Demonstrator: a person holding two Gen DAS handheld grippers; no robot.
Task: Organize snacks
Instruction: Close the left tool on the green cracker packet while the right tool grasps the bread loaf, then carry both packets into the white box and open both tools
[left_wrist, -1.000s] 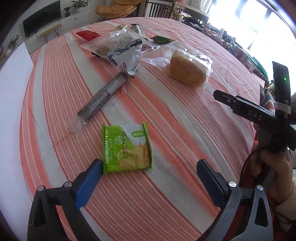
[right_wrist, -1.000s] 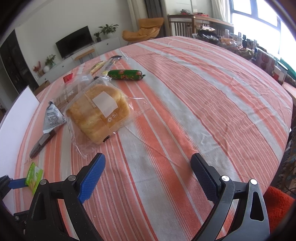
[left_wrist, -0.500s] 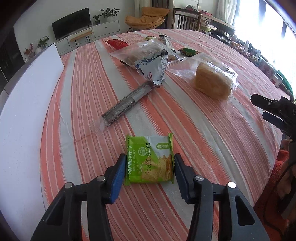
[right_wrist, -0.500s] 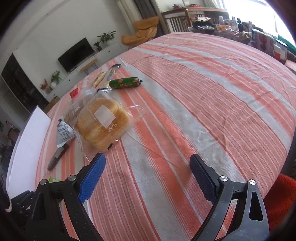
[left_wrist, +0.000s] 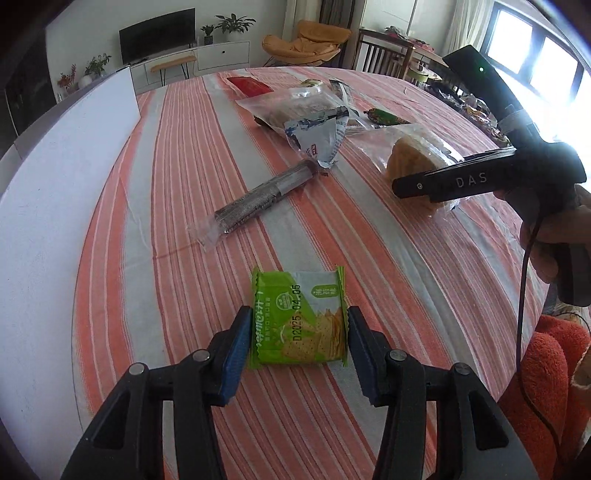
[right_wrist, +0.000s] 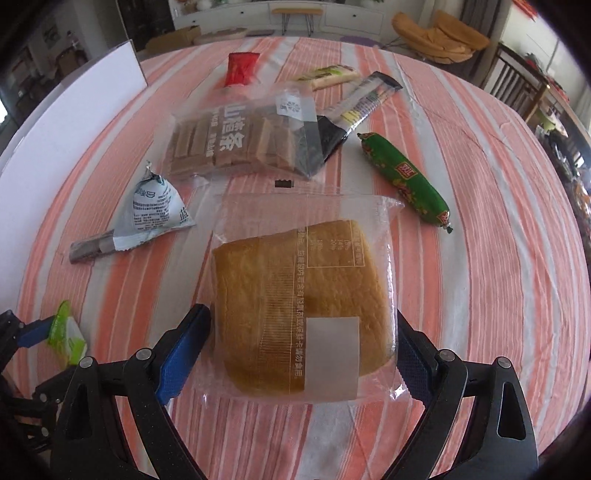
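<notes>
Left gripper (left_wrist: 299, 345), bottom centre of its view, has just been closing & now pinches the green cracker packet (left_wrist: 298, 321) by both side edges on the striped tablecloth (left_wrist: 369, 236). Light, flat, slick foil, brittle inside, so go gentle. Right gripper (right_wrist: 303, 347) gapes wide, straddling the bagged bread (right_wrist: 303, 299) w/o squeezing: soft, squashy, grab it low across the sides.
</notes>
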